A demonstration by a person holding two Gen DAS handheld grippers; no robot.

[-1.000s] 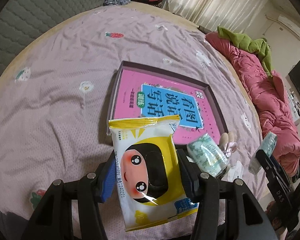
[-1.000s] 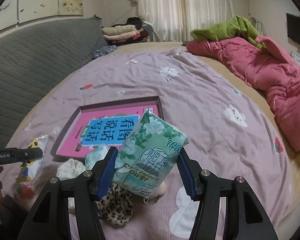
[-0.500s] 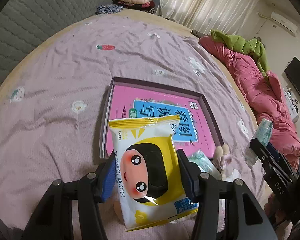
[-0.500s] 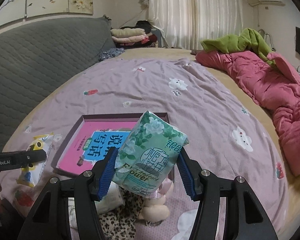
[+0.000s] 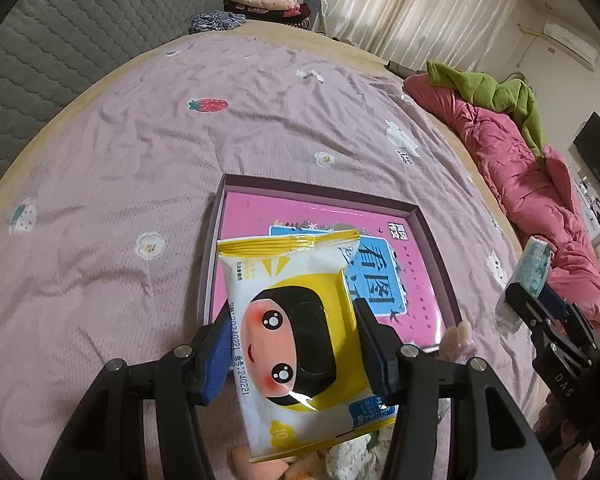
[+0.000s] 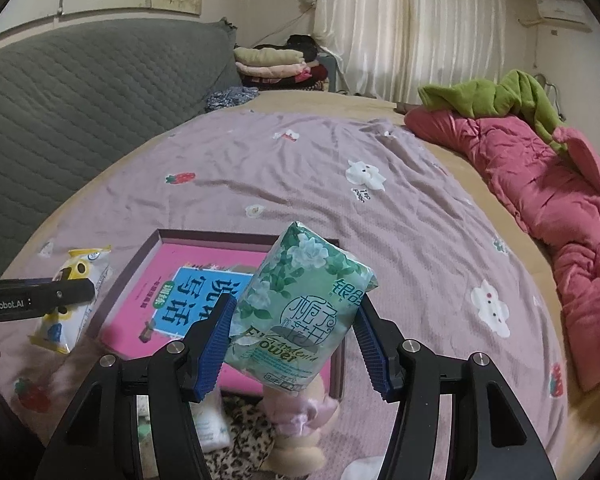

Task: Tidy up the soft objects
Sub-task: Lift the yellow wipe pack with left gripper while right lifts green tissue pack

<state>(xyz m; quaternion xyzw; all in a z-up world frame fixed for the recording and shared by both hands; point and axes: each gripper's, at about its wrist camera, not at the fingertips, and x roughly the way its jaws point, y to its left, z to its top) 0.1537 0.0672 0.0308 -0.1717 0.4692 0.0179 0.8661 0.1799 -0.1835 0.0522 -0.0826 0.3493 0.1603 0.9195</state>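
- Currently carried: wipes pack [image 5: 300, 344], lower centre of the left view, pinched between the left gripper [image 5: 290, 344] pads; tissue pack [image 6: 300, 304], lower centre of the right view, clamped in the right gripper [image 6: 294, 340].
- Tray [image 5: 440, 256], mid-frame on the bed [image 5: 140, 160]: holds only a pink book [image 5: 340, 220]; nothing placed yet.
- Left over: plush toy [image 6: 300, 432] and leopard cloth [image 6: 244, 440], bottom edge.
- Pose: both grippers tilt downward above the tray's near edge.
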